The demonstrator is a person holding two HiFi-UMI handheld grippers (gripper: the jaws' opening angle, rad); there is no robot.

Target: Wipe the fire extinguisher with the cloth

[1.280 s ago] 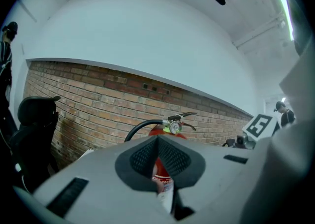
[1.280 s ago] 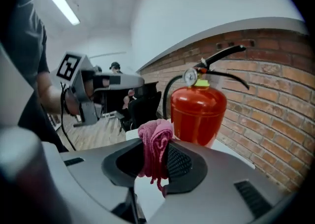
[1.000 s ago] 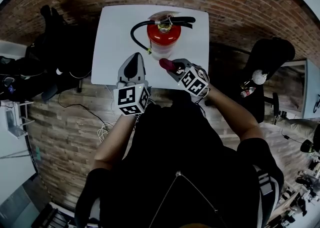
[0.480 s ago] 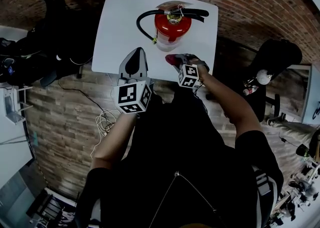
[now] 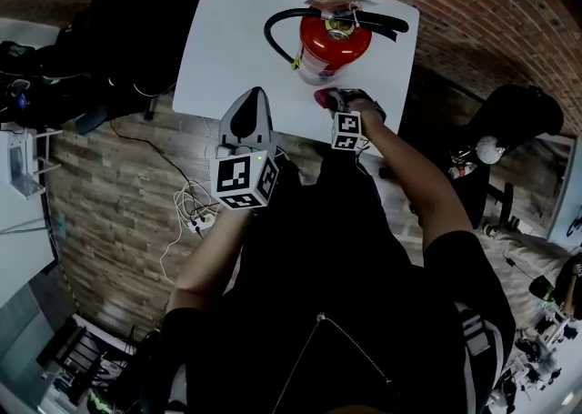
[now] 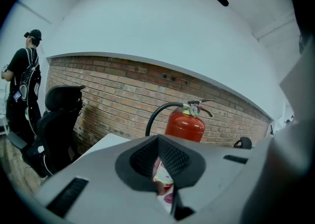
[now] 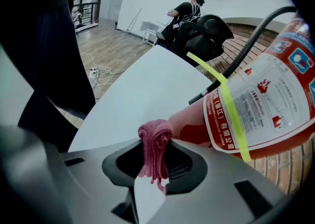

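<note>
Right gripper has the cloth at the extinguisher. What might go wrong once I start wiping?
1. The fire extinguisher stands upright and unbraced on the table. The left gripper is off it, so a sideways push may tip or slide it.
2. The right gripper pinches only a bunched fold of the cloth, so dragging may pull it free.
3. The yellow strap could snag the cloth.

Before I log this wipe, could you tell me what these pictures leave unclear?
Fire extinguisher base: left gripper view, hidden behind the left gripper.
Its top: right gripper view, cut off by the frame edge.
Gauge reading: left gripper view, too small.
Whether the cloth in the right gripper touches it: right gripper view, overlap hides it.
</note>
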